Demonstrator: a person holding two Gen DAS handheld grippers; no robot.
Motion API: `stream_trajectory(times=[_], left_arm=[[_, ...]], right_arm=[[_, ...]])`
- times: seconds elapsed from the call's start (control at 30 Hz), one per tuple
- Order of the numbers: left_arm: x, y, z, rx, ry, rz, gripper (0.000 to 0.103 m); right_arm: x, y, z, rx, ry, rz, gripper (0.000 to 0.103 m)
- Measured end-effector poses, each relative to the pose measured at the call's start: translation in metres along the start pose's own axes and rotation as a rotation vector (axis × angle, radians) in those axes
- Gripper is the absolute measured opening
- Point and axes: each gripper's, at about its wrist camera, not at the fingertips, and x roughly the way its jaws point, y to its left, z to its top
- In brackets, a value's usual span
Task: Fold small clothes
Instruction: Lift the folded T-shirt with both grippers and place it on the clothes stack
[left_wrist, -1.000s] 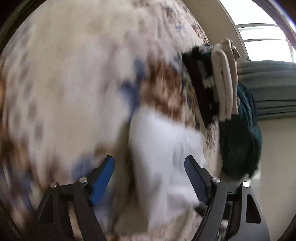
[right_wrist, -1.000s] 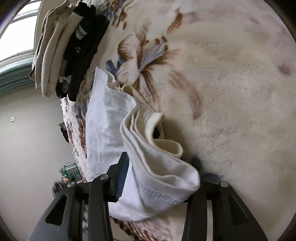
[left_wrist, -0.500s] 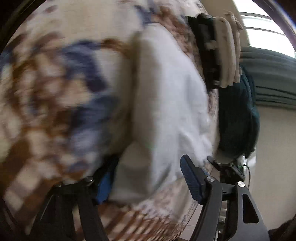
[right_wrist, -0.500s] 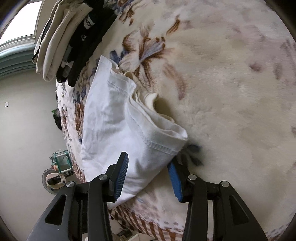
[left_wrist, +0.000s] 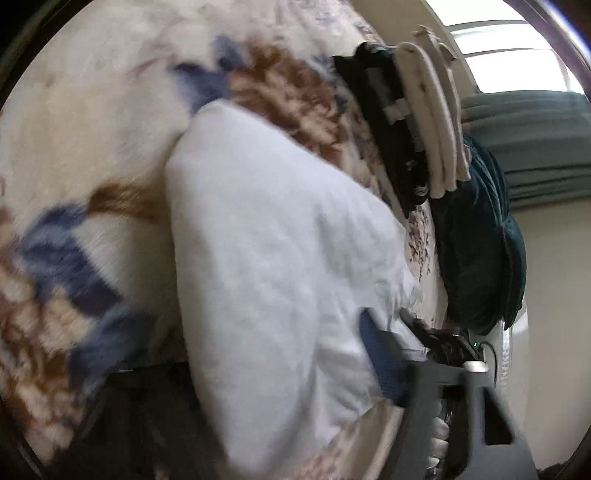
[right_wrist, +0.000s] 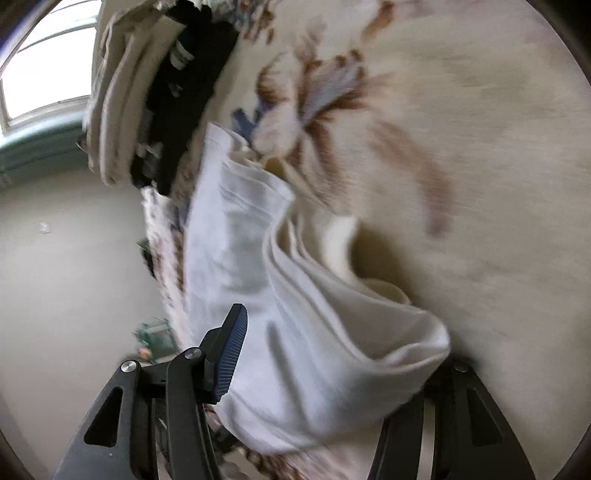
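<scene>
The floral blanket served as the folding surface, with finished folded clothes stacked at about one o'clock, out of the way. The white garment lay doubled near the blanket's edge. The left gripper was closing on its near end, where earlier it stood wide. The right gripper was opening, cloth still draped between its jaws.

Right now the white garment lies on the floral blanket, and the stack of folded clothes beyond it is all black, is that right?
Not quite. The white garment does lie on the floral blanket, but the stack of folded clothes is not all black: the right wrist view shows cream pieces beside the black ones.
</scene>
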Motion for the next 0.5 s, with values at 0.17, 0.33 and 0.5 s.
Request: stream_trajectory(times=[0.17,0.33,0.5], left_arm=[[-0.017,-0.017,0.011,0.031,-0.026,0.047,0.010],[-0.040,-0.059,0.033,0.111,-0.016,0.048,0.010],[-0.061,-0.117,0.072,0.184,-0.009,-0.017,0.010]], right_arm=[[0.018,0.022,-0.001,-0.027,-0.021,-0.007,0.010],[-0.002,0.058,-0.009,-0.063,-0.052,-0.011,0.008],[-0.037,0.116,-0.012,-0.108,-0.091,0.029,0.008]])
